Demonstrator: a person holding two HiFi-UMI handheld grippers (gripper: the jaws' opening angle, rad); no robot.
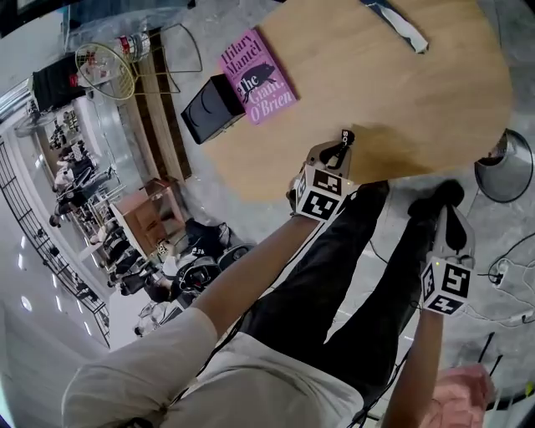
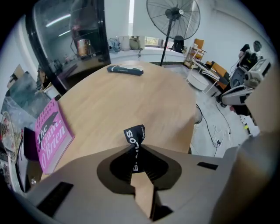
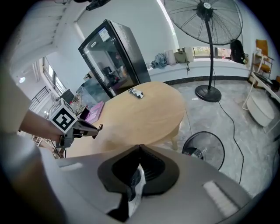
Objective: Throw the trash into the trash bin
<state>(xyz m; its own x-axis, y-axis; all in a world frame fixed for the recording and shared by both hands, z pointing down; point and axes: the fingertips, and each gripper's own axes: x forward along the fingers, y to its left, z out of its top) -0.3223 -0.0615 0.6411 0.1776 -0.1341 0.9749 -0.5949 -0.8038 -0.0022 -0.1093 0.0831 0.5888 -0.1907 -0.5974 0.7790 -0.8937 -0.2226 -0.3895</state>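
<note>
Left tool (image 2: pixel 134 148) pinched shut on crinkled black printed wrapper (image 2: pixel 134 133) above round pale-wood desk (image 2: pixel 131 94). Right tool (image 3: pixel 139 149) clamping crumpled white scrap (image 3: pixel 137 186). Round dark-rimmed trash bin (image 3: pixel 204 151) on floor (image 3: pixel 247 131) beside desk.

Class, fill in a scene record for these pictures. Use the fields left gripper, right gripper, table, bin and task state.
left gripper: shut on a black crumpled wrapper with white letters, at the table's near edge
right gripper: shut on a white crumpled scrap, off the table, above the floor
table: round light wooden table bearing a pink paperback book, a black box next to the book, and a dark packet at the far side
bin: round dark-rimmed bin on the floor beside the table
task state: neither held piece is in the bin yet
</note>
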